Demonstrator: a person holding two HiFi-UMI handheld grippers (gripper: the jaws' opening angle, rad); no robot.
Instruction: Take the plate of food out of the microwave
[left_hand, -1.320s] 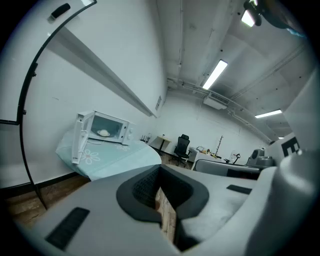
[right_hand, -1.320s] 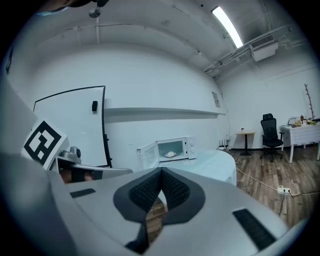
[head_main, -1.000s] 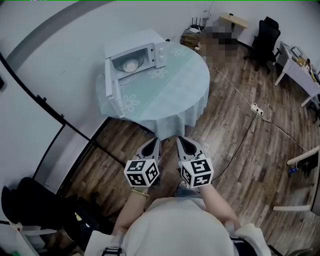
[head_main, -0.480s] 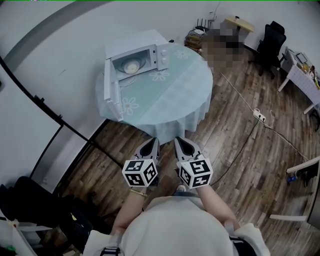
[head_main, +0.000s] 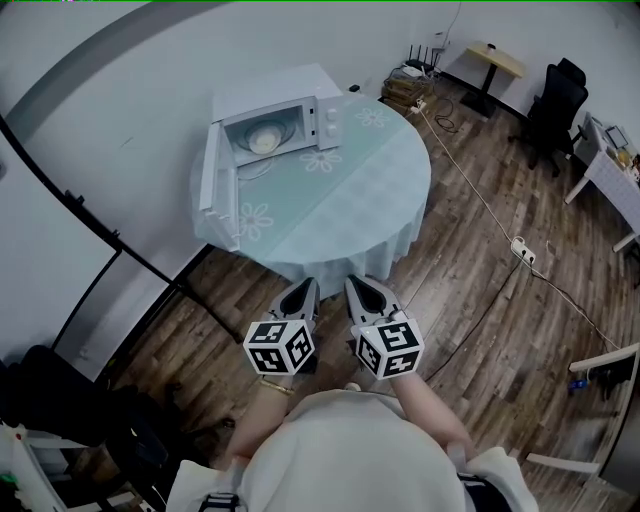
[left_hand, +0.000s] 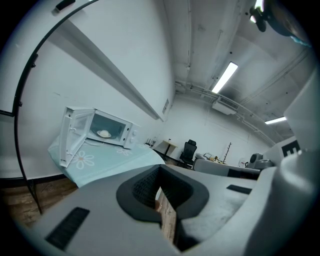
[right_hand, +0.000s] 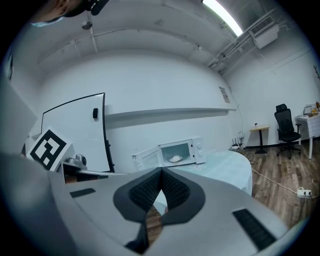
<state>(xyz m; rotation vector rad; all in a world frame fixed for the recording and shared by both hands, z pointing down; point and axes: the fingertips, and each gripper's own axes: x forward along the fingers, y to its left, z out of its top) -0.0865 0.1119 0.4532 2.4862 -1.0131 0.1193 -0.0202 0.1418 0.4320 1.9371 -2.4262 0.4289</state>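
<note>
**A:** What sits between the dark ribbed pads (left_hand: 144, 187) of the grey left gripper (left_hand: 160, 171)?

**B:** Nothing. The jaws are pressed together at their tips, and only brown wooden floor (left_hand: 30, 192) shows through the slit behind them.

**A:** And ahead?

**B:** A white box-shaped microwave (left_hand: 126, 134) stands on a round table under a pale green cloth with white daisy prints (left_hand: 115, 161). Its white door (left_hand: 75, 135) hangs open to the left.

**A:** Anything inside?

**B:** A small white plate with a pale mound of food (left_hand: 104, 133), resting on the oven floor.

**A:** Further back?

**B:** A black office chair (left_hand: 189, 149) stands near the far wall. A long lit ceiling strip light (left_hand: 225, 76) runs overhead.
</note>
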